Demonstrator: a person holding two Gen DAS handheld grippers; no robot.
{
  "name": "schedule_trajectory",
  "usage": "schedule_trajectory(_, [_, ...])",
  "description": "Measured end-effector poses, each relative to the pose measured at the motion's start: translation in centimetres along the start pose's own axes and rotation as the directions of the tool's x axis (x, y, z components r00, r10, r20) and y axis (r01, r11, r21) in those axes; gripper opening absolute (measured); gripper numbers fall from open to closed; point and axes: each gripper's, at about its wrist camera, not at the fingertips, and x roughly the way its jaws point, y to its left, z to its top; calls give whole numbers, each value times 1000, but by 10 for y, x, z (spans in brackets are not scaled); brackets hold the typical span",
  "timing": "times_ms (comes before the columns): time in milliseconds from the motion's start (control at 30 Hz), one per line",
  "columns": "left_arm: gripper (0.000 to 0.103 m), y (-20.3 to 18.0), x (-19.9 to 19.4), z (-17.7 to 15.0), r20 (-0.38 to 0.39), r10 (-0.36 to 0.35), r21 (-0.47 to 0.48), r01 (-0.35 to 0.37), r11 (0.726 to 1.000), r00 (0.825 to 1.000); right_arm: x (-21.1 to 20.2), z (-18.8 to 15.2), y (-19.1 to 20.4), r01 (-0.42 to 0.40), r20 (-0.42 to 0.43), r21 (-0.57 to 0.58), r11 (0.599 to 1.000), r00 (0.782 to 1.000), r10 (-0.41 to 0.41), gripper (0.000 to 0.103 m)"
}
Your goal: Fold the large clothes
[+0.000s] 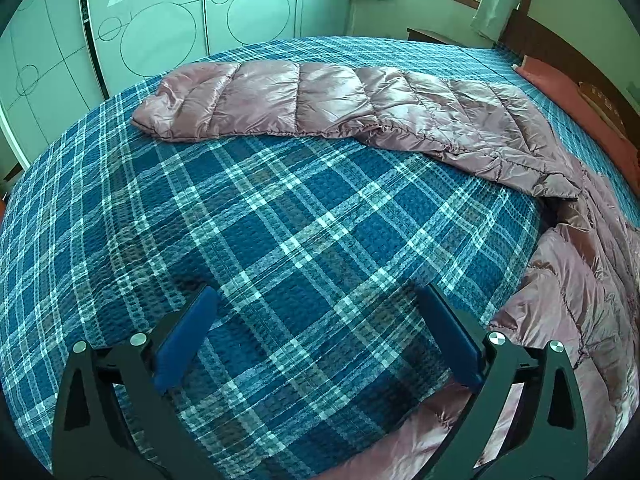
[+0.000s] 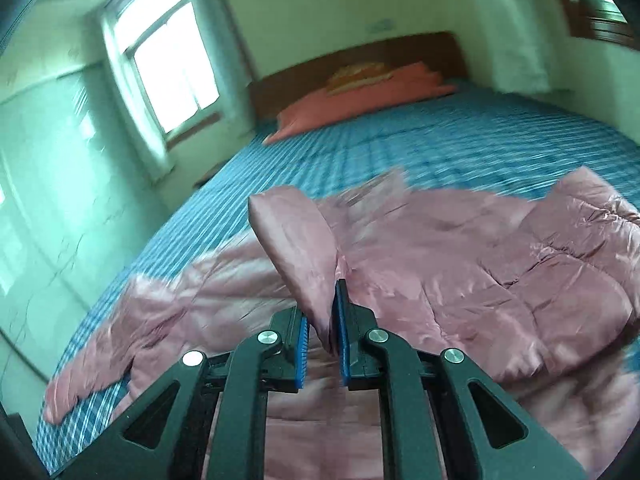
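Note:
A shiny pink quilted down jacket (image 2: 460, 264) lies spread on the blue plaid bedspread (image 1: 280, 220). In the left wrist view one long sleeve (image 1: 288, 100) stretches across the far part of the bed, and the body (image 1: 580, 300) runs down the right edge. My left gripper (image 1: 316, 304) hangs open over bare plaid, with nothing between its blue pads. My right gripper (image 2: 322, 304) is shut on a raised flap of the jacket (image 2: 296, 240), which stands up from between the pads. The right wrist view is smeared by motion.
A red pillow (image 2: 360, 100) lies against the dark wooden headboard (image 2: 360, 60) at the bed's head. A wardrobe with circle patterns (image 1: 160, 20) stands along the bed's far side. A curtained window (image 2: 168, 64) is in the corner.

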Motion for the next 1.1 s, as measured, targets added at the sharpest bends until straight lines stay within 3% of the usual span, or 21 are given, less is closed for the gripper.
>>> schedule_trajectory(200, [101,0,1,-2,0,13,8,-13,1000,1000,42,-19,29,-57,-135,-56,997,990,49,12])
schedule_trajectory(333, [101,-3,2,-3,3,18,13,-18,1000,1000,70,-29,39,-82,-281,-76,994,958,58,18])
schedule_trajectory(367, [101,-5,2,-4,3,19,14,-19,1000,1000,70,-30,40,-90,-287,-78,993,956,64,21])
schedule_trajectory(433, [101,-6,3,-4,3,20,15,-20,1000,1000,60,-29,38,-140,-289,-68,988,950,115,41])
schedule_trajectory(467, [101,-6,3,-4,3,19,14,-19,1000,1000,52,-28,37,-153,-283,-63,986,950,130,63])
schedule_trajectory(500, [101,-6,3,-4,3,19,14,-19,1000,1000,45,-27,36,-161,-269,-60,985,953,139,72])
schedule_trajectory(600, [101,-6,3,-4,3,20,15,-20,1000,1000,6,-19,23,-192,-204,-64,979,963,176,71])
schedule_trajectory(733, [101,-6,3,-4,3,22,17,-22,1000,1000,-36,4,-40,-34,-117,-61,998,993,27,70])
schedule_trajectory(800, [101,-6,4,-4,4,23,17,-23,1000,1000,-43,13,-79,80,-106,-48,996,991,-84,53])
schedule_trajectory(900, [101,-6,4,-4,3,23,18,-24,1000,1000,-49,15,-145,249,-109,0,968,963,-248,53])
schedule_trajectory(967, [101,-6,3,-4,3,22,17,-22,1000,1000,-40,5,-177,347,-159,6,938,926,-342,53])
schedule_trajectory(1033, [101,-6,4,-4,3,22,17,-22,1000,1000,-27,-9,-194,344,-224,19,939,916,-332,53])
schedule_trajectory(1100, [101,-7,4,-4,3,21,17,-21,1000,1000,-27,-8,-188,340,-211,-18,940,918,-336,54])
